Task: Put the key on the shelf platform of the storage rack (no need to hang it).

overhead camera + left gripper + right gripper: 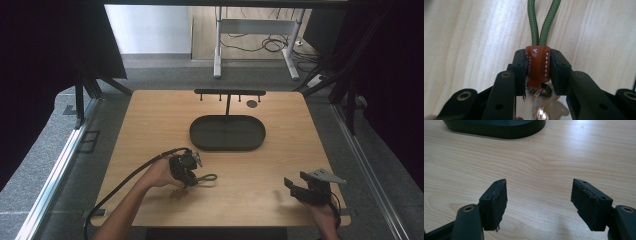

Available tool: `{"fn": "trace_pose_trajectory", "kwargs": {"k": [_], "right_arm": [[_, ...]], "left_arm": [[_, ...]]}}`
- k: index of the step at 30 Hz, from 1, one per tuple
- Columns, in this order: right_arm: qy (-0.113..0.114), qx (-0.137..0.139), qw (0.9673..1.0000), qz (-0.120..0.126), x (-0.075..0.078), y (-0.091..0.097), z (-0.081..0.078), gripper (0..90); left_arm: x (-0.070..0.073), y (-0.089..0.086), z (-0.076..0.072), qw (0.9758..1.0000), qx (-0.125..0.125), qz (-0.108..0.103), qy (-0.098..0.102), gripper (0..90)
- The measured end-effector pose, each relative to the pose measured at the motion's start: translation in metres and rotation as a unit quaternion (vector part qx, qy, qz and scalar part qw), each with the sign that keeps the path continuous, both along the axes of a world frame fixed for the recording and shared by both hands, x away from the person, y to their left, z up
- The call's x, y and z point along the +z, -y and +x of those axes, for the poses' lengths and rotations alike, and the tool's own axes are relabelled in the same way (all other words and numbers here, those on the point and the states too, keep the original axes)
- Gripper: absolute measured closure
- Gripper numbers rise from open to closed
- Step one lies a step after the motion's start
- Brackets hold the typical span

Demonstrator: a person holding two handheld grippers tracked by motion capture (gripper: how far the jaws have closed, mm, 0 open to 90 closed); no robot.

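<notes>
A keychain lies on the wooden table (pixel 250 170): a brown leather tab (pixel 537 66) with white stitching, a green cord loop (pixel 544 22) running away from it, and metal keys (pixel 544 110) under the jaws. My left gripper (pixel 537 71) is shut on the leather tab, both pads pressing its sides. In the high view the left gripper (pixel 192 175) sits at the table's front left with the cord loop (pixel 207 177) stretching right of it. My right gripper (pixel 539 203) stands open above bare wood, nothing between its fingers; in the high view the right gripper (pixel 295 186) is at the front right.
A black oval tray (pixel 227 132) sits at the table's centre, with a black T-shaped hook rack (pixel 229 94) rising behind it. The tray's edge (pixel 496 127) shows at the top of the right gripper view. A cable (pixel 120 187) trails from the left gripper off the front left.
</notes>
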State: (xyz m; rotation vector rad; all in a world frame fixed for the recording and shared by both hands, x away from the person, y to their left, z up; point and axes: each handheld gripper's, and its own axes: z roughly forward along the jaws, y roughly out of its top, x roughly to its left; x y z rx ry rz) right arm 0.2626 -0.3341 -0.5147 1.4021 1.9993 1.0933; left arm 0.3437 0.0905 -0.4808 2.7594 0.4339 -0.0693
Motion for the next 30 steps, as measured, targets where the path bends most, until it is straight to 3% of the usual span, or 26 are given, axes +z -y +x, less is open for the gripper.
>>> {"fn": "trace_pose_trajectory", "kwargs": {"k": [6,10,24,30], "right_arm": [[0.0,0.0,1.0,-0.002,0.0,-0.001,0.0,29.3],[-0.001,0.0,1.0,-0.002,-0.001,-0.002,0.0,29.3],[-0.006,0.0,1.0,-0.001,-0.002,-0.002,0.0,29.4],[-0.006,0.002,1.0,-0.003,-0.002,-0.002,0.0,29.4]], "left_arm": [[0.023,-0.017,-0.006,0.9992,0.01,-0.035,0.014,69.1],[0.032,-0.024,-0.008,0.9987,0.013,-0.045,0.021,69.1],[0.056,-0.036,-0.007,0.997,0.026,-0.066,0.033,69.1],[0.058,-0.037,-0.006,0.9966,0.028,-0.07,0.034,69.1]]}}
